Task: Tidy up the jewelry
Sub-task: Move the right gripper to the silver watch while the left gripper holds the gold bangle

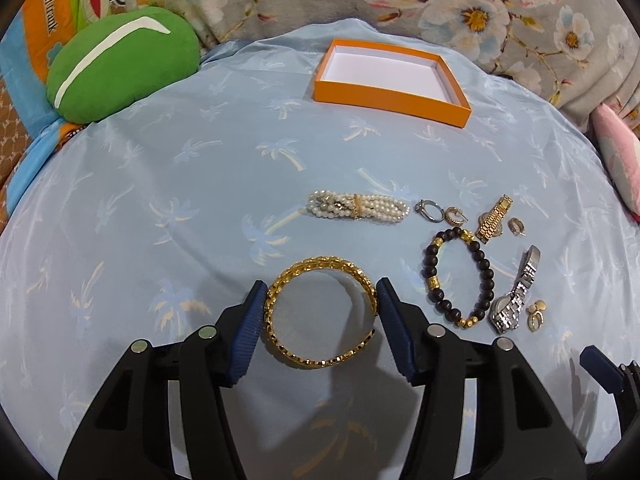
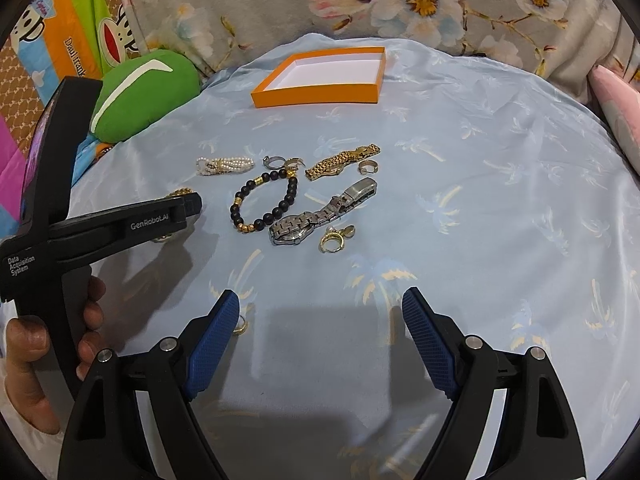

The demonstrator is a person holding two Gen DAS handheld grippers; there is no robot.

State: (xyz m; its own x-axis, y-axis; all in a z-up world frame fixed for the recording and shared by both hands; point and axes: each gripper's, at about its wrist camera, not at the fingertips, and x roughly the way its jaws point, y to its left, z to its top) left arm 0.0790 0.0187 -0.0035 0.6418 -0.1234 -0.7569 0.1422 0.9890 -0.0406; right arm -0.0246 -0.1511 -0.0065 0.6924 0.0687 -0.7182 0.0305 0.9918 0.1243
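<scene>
My left gripper (image 1: 322,294) has its blue pads against both sides of a gold bangle (image 1: 320,312) on the light blue cloth (image 1: 160,200). An orange box (image 1: 390,74) with a white inside sits open and empty at the far side. Between them lie a pearl bracelet (image 1: 358,208), a black bead bracelet (image 1: 460,280), a gold watch (image 1: 494,218), a silver watch (image 1: 516,292) and several small rings and earrings. My right gripper (image 2: 320,320) is open and empty, nearer than the jewelry. A small gold ring (image 2: 241,326) lies by its left pad.
A green plush cushion (image 1: 120,64) lies at the far left. Floral bedding (image 1: 480,8) rises behind the box. A pink pillow (image 1: 620,160) is at the right edge. The left gripper's body (image 2: 100,224) and the hand holding it fill the left of the right wrist view.
</scene>
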